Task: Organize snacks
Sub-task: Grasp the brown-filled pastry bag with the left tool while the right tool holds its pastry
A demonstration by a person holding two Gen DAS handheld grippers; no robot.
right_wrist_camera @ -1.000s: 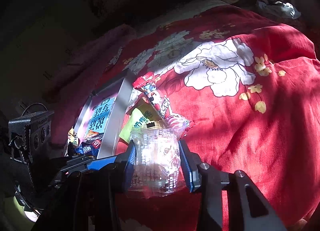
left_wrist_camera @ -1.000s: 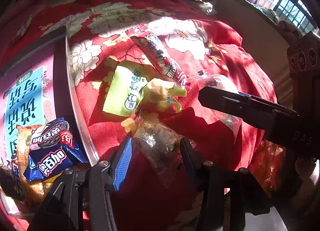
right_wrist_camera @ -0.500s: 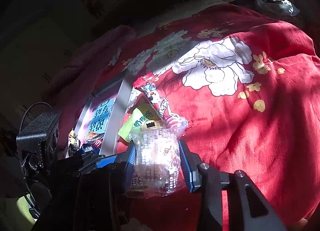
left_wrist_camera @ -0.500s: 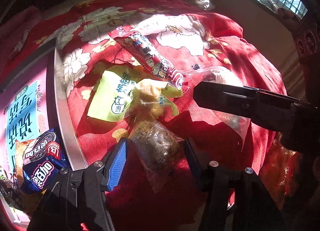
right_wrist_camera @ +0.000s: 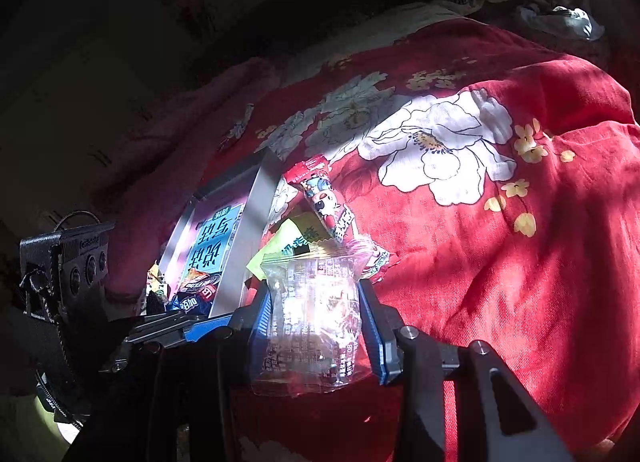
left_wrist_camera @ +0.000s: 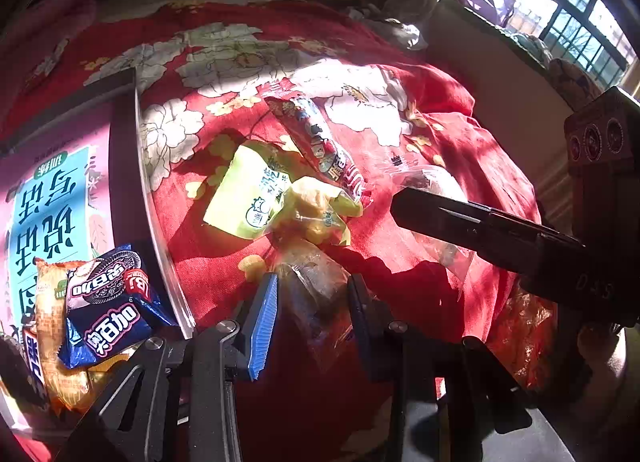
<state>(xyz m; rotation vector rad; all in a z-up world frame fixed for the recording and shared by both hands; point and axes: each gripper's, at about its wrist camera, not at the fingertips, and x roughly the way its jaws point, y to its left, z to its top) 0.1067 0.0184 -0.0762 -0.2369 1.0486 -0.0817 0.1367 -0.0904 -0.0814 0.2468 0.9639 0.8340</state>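
Fingers [right_wrist_camera: 370, 326] of right gripper [right_wrist_camera: 316, 326] clamped on clear packet [right_wrist_camera: 310, 314]; left gripper [left_wrist_camera: 312, 302] straddling brown-filled packet [left_wrist_camera: 316, 282], grip unclear. Slippery film may slide free.

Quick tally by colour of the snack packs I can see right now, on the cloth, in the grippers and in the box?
Clear packets: 2, one in the left gripper as the clear dark-filled packet, one in the right gripper as the clear printed packet
Yellow-green packs: 2
Red stick pack: 1
Blue cookie pack: 1
Orange pack: 1
Total: 7 clearly visible
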